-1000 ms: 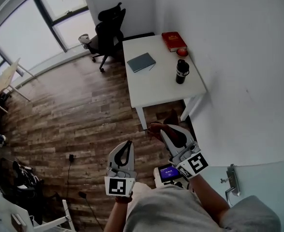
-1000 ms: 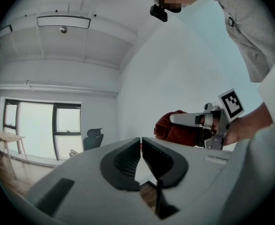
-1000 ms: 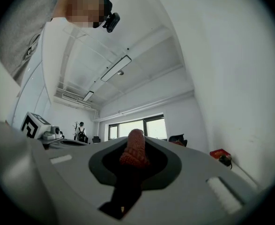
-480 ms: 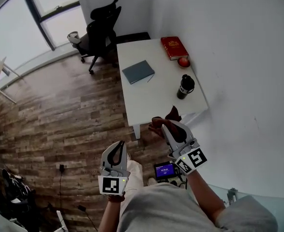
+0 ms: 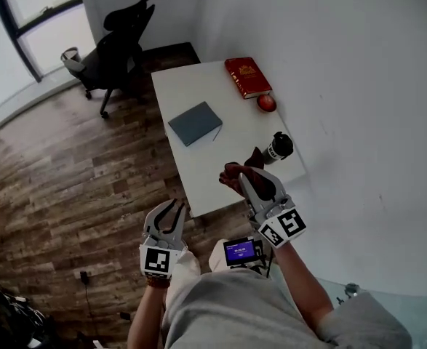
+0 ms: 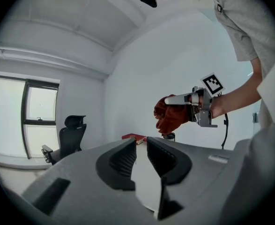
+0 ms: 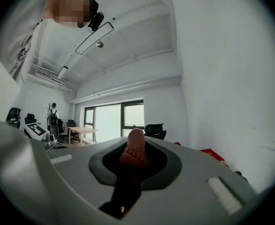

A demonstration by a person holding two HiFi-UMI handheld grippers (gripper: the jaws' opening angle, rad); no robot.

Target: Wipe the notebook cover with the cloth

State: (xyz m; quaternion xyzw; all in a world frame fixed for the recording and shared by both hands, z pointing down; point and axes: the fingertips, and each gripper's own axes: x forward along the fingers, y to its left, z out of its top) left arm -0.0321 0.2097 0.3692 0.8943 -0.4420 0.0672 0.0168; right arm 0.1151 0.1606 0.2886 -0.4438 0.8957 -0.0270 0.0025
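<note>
Closing in on the white table: a second ago it stood well ahead of me across the wood floor. Now its near edge lies under my right hand, and the black chair off its far left corner has slid toward the top of the head view.

The grey-blue notebook, the thing to be wiped, lies flat and shut about midway along the table's left edge, untouched. A red book sits at the far right corner.

My right gripper reaches over the near edge, clamped tight on the rust-red cloth, which bunches out past its tips. My left gripper hangs over the floor, just short of the near left corner. Its fingers have just been opening and now stand a narrow way apart with nothing between them.

A dark bottle stands toward the near right corner, and a small round red fruit rests on the right edge just this side of the book.

The approach looks nearly done, but the wipe has not begun: cloth and notebook are well apart, and the freed left fingers seem readied to steady the cover.
</note>
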